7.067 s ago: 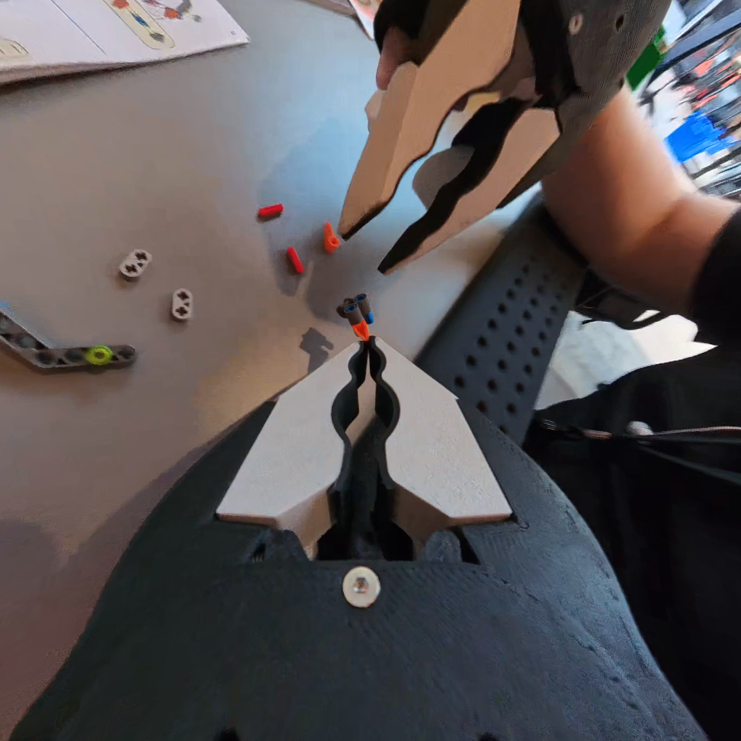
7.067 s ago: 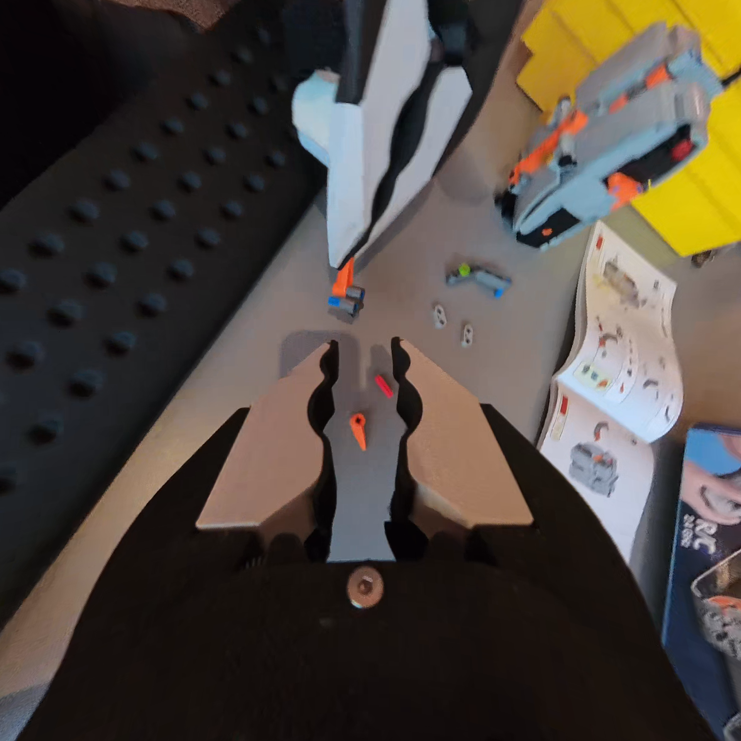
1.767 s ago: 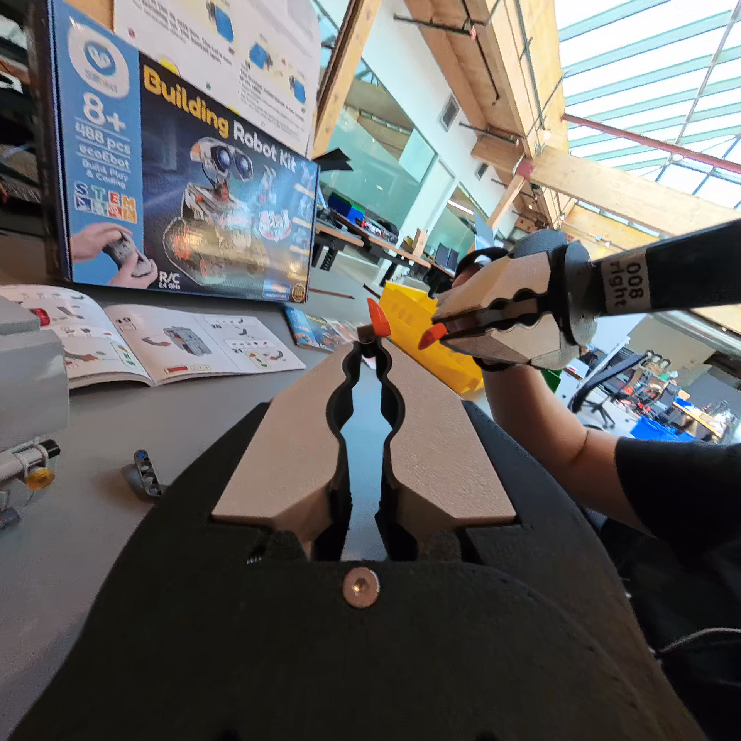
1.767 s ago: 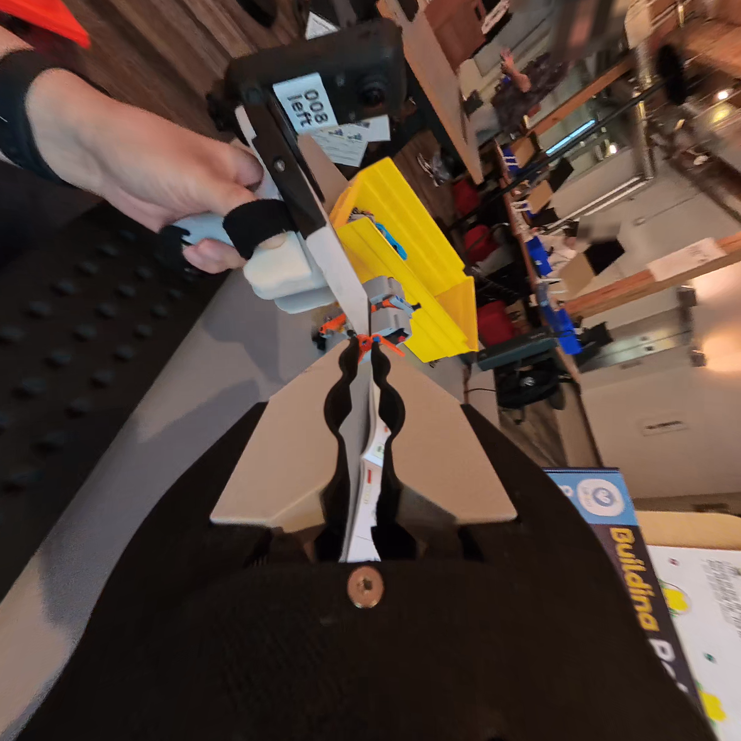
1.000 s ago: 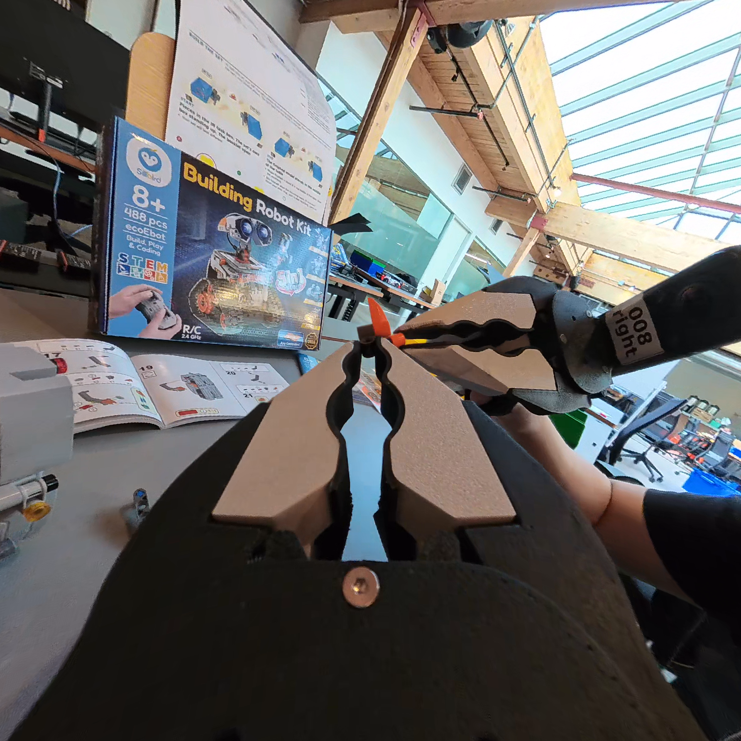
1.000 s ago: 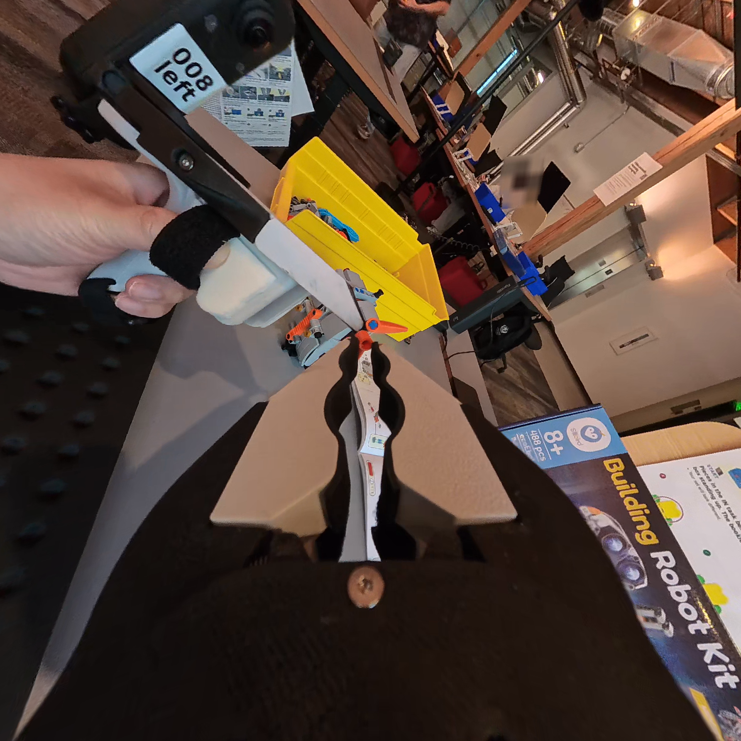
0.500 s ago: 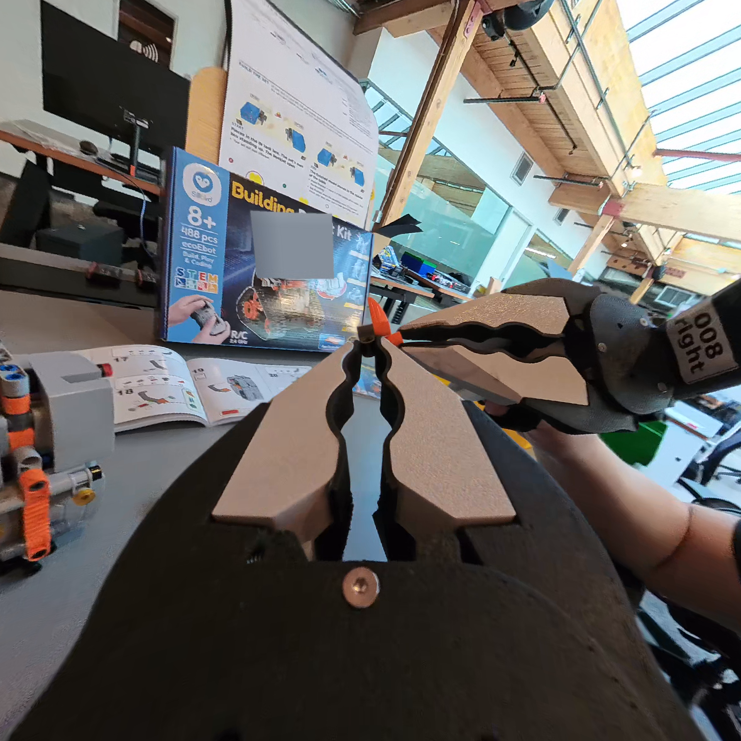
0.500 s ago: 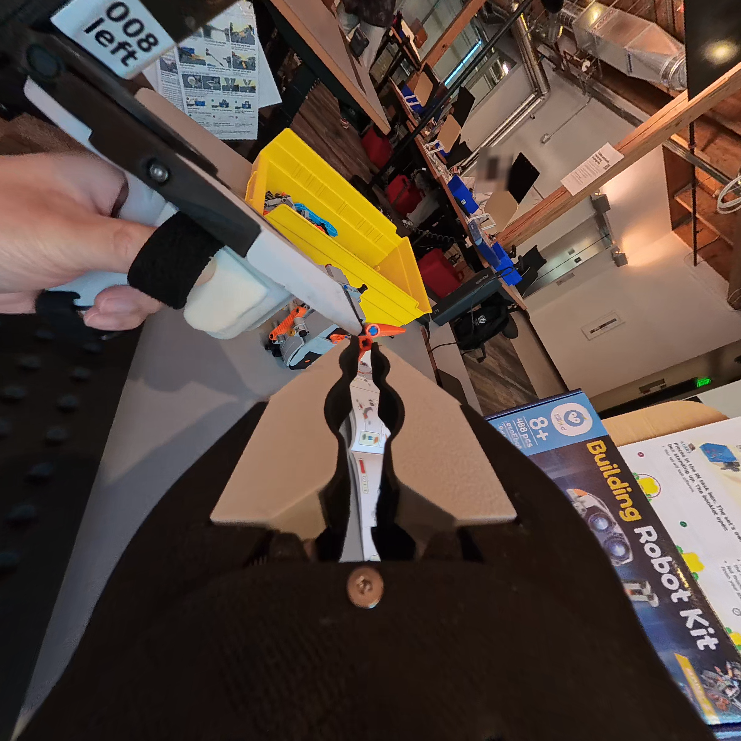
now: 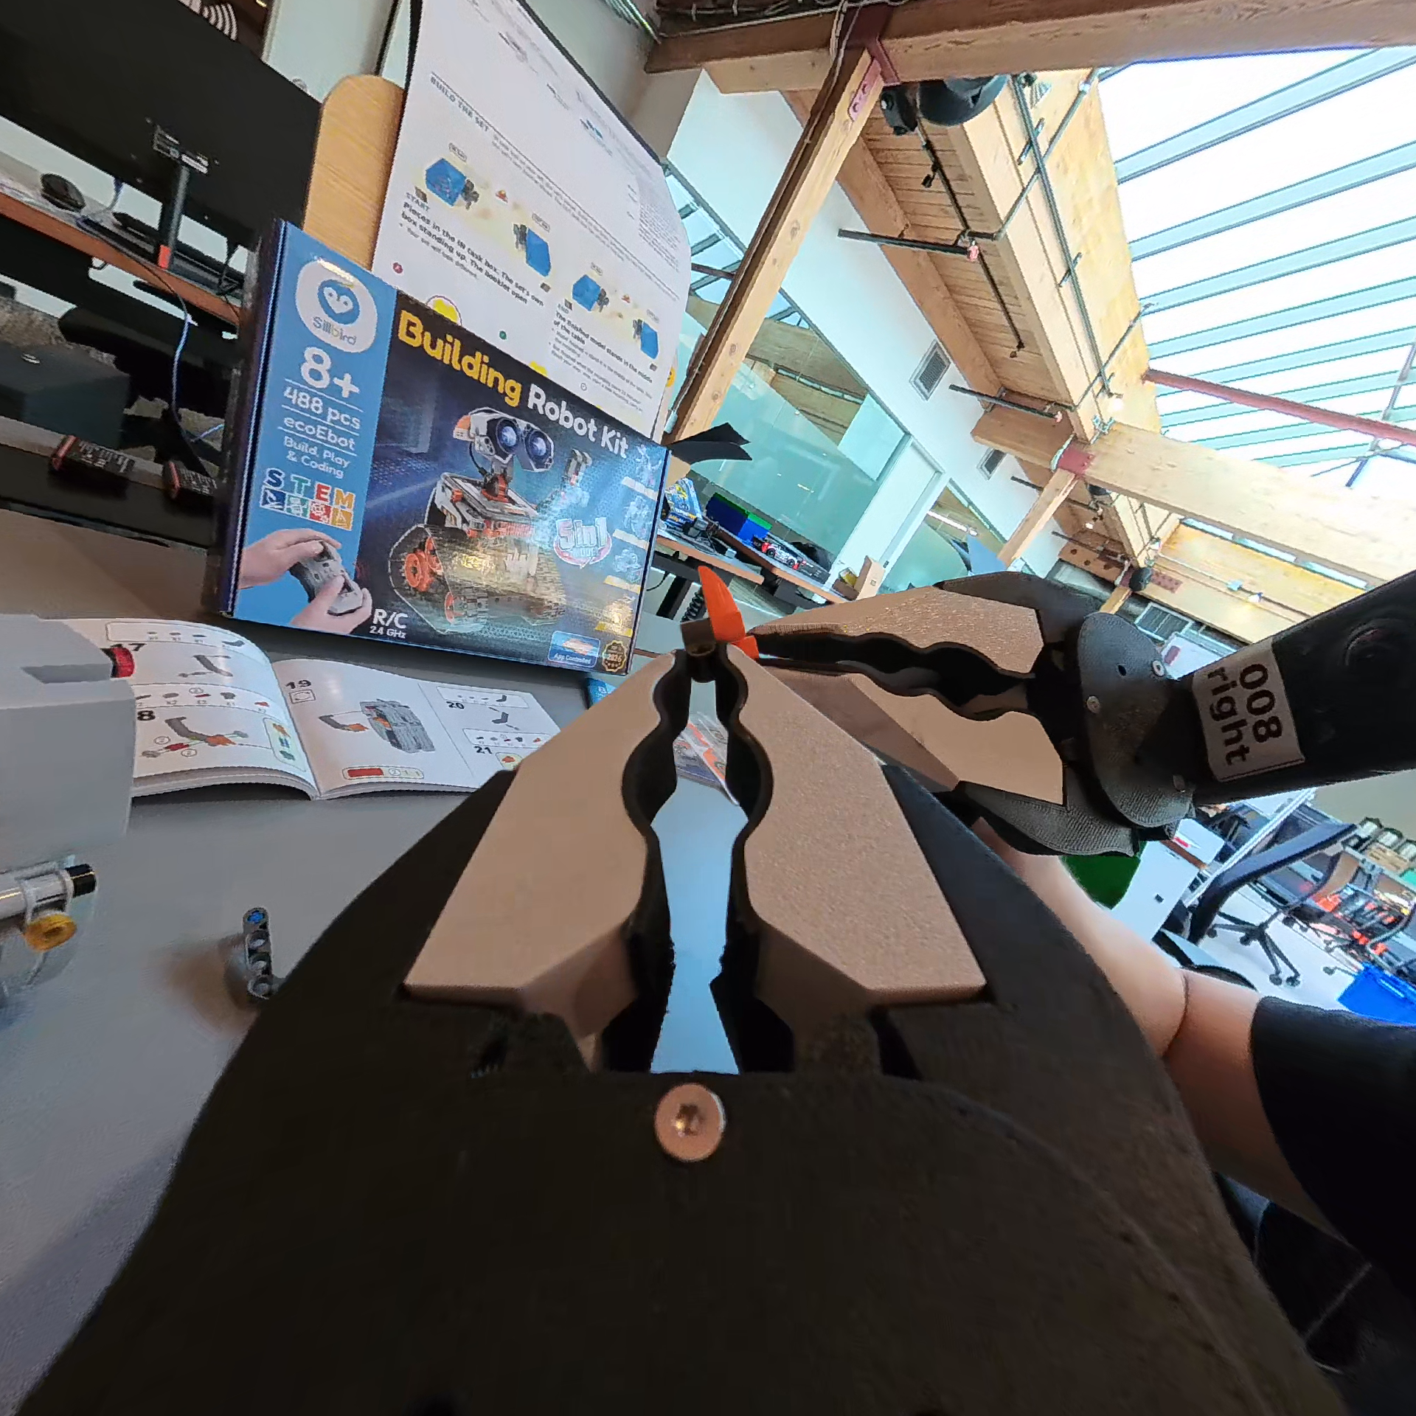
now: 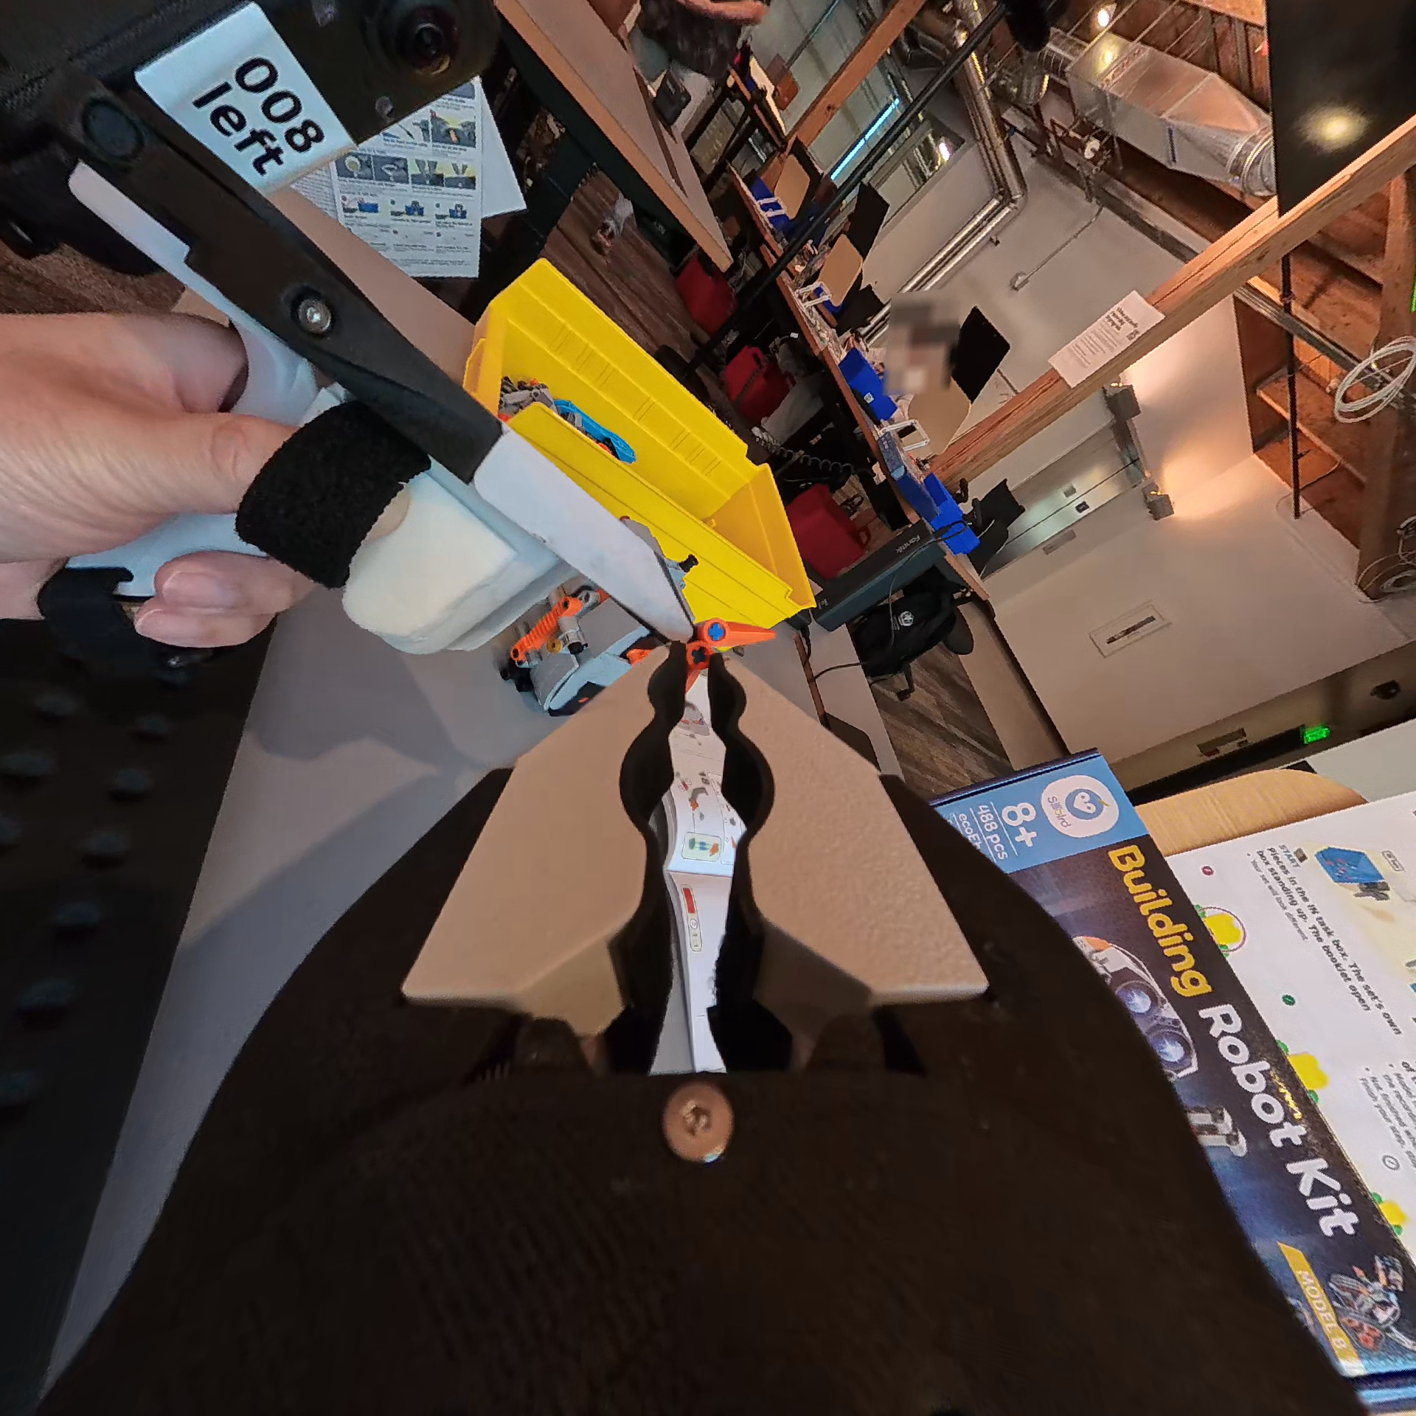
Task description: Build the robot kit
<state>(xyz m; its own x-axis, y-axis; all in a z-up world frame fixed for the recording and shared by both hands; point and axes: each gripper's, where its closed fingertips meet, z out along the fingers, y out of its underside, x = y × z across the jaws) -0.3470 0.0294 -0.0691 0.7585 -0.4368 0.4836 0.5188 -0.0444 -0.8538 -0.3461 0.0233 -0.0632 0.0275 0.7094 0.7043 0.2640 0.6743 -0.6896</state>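
My left gripper (image 9: 701,660) is shut on a small pin assembly with an orange pointed piece (image 9: 716,601) sticking up from its tips, held in the air above the grey table (image 9: 115,1111). My right gripper (image 10: 693,667) is shut on a second small orange pointed piece (image 10: 696,663). It comes in from the right in the left wrist view (image 9: 755,644), tip to tip with the left gripper. In the right wrist view the left gripper (image 10: 674,624) reaches in from the upper left, and its orange piece with a blue pin (image 10: 728,632) touches the right gripper's piece.
A blue robot kit box (image 9: 444,490) stands behind an open instruction booklet (image 9: 306,728). A partly built grey model (image 9: 54,766) is at the left, and a grey beam (image 9: 257,950) lies near it. A yellow bin (image 10: 636,460) stands beyond the model (image 10: 582,651). A black studded surface (image 10: 92,843) borders the table. My left and right fingertips are right by each other. The model (image 10: 582,651) is about 15 cm from both grippers' fingertips. It turns up in the left wrist view (image 9: 73,866) as well.
The right gripper took the orange piece from the table. Both grippers rose and came tip to tip. In the last second they stay together and tilt only slightly.
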